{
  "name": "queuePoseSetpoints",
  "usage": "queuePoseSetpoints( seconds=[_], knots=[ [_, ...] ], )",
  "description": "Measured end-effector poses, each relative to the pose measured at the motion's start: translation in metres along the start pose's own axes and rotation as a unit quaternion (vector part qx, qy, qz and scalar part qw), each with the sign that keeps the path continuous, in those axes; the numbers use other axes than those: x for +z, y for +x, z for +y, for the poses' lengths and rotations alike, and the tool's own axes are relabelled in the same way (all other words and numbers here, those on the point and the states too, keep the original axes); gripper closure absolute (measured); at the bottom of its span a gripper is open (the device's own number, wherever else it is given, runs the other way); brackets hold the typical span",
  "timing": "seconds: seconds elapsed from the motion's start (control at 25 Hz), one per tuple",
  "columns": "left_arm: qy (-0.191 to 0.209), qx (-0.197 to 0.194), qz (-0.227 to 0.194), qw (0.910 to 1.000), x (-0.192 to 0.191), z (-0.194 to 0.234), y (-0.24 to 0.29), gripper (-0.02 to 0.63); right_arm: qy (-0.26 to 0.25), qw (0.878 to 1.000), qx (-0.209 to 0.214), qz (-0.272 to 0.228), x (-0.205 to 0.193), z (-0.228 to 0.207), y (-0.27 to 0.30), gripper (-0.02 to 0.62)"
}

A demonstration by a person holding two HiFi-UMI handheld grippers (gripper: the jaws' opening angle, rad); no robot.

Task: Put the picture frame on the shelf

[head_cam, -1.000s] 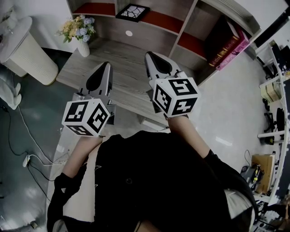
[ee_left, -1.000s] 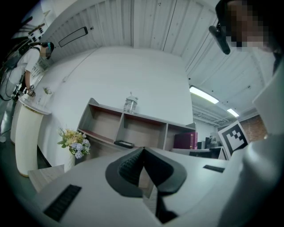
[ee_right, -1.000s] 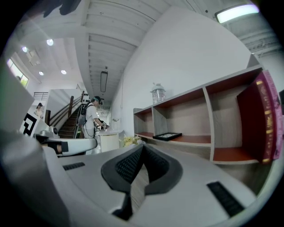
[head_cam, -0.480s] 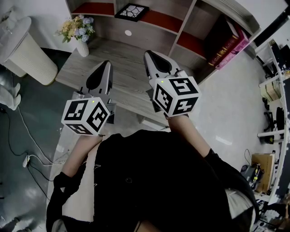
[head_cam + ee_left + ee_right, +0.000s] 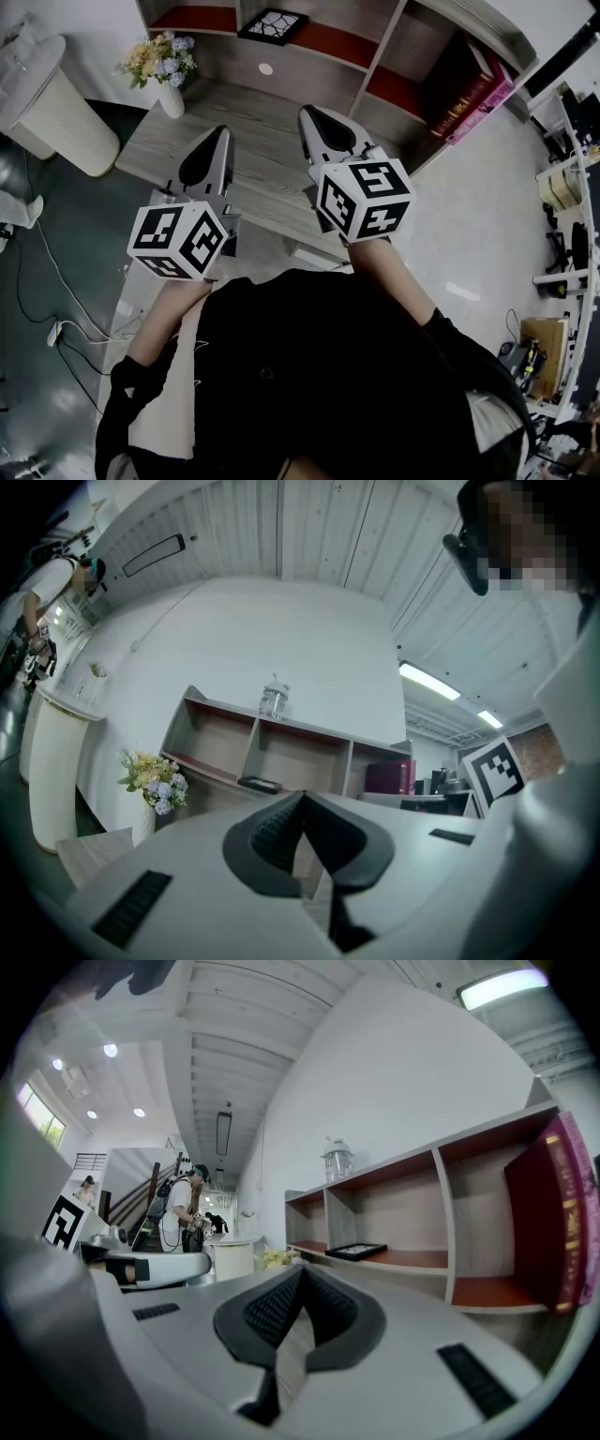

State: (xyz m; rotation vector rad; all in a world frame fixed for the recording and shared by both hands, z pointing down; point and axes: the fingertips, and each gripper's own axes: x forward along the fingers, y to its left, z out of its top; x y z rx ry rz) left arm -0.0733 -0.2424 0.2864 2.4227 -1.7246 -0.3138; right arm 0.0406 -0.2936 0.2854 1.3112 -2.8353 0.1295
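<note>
The picture frame (image 5: 274, 25), black with a white cracked pattern, lies flat in the middle compartment of the wooden shelf (image 5: 323, 47). It also shows as a dark slab in the left gripper view, picture frame (image 5: 258, 784), and in the right gripper view, picture frame (image 5: 356, 1252). My left gripper (image 5: 219, 134) hovers over the grey wooden table (image 5: 253, 141), shut and empty. My right gripper (image 5: 307, 114) hovers beside it, closer to the shelf, shut with nothing between its pads. Both stand well short of the frame.
A white vase of flowers (image 5: 162, 66) stands at the table's far left corner. Dark red and pink books (image 5: 473, 94) lean in the right compartment. A glass jar (image 5: 272, 699) sits on top of the shelf. A white cylindrical bin (image 5: 58, 108) stands left of the table.
</note>
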Motion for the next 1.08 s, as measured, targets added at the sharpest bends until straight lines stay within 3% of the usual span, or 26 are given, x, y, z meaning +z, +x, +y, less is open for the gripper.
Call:
queuePoseSetpoints(
  seconds=[1.08],
  knots=[
    [-0.001, 0.003, 0.000, 1.0000, -0.0010, -0.0007, -0.0035, 0.595, -0.003, 1.000, -0.001, 0.009, -0.0056, 0.0008, -0.0020, 0.592]
  ],
)
